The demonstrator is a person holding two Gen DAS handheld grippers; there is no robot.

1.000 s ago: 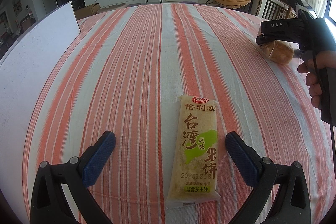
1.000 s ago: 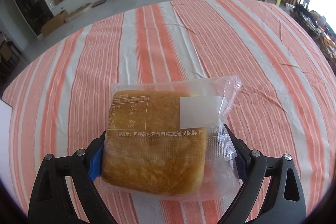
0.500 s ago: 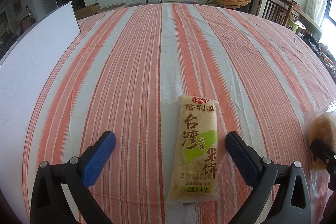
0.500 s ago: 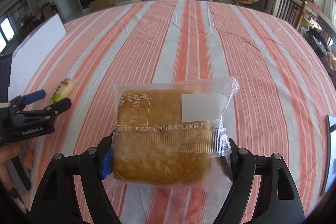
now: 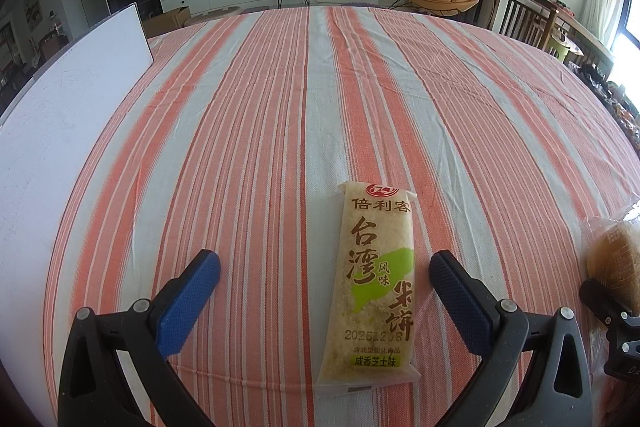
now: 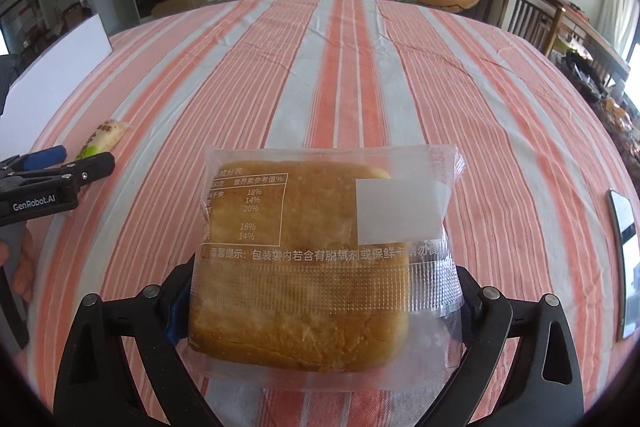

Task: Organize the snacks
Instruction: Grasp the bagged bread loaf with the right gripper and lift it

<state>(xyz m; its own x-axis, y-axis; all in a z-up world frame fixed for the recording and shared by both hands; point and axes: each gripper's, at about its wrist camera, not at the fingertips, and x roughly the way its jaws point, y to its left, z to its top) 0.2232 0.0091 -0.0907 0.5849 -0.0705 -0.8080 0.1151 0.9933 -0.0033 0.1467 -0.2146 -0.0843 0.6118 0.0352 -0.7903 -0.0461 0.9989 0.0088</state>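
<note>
Snacks lie in two packets on the striped cloth of the counter (image 5: 260, 107), both close to its near edge. A clear bread packet (image 6: 304, 267), label side up with a blank white sticker, rests flat on the cloth between the jaws of the right gripper (image 6: 320, 283). Those jaws have just been opening and now stand released at their widest, one on either side of the packet and not clamping it. Nearer the left edge, a long yellow rice cracker packet (image 5: 372, 287) lies lengthwise, pointing toward the far edge. The left gripper (image 5: 324, 259) hangs over it with its jaws released and spread wide. The packet sits nearer the right blue pad (image 5: 460, 299), apart from both pads. The two packets are near each other but apart. A white board (image 5: 60, 127) lies along the counter's left edge. In the right wrist view a hand (image 6: 22, 267) shows below the left gripper's handle.
</note>
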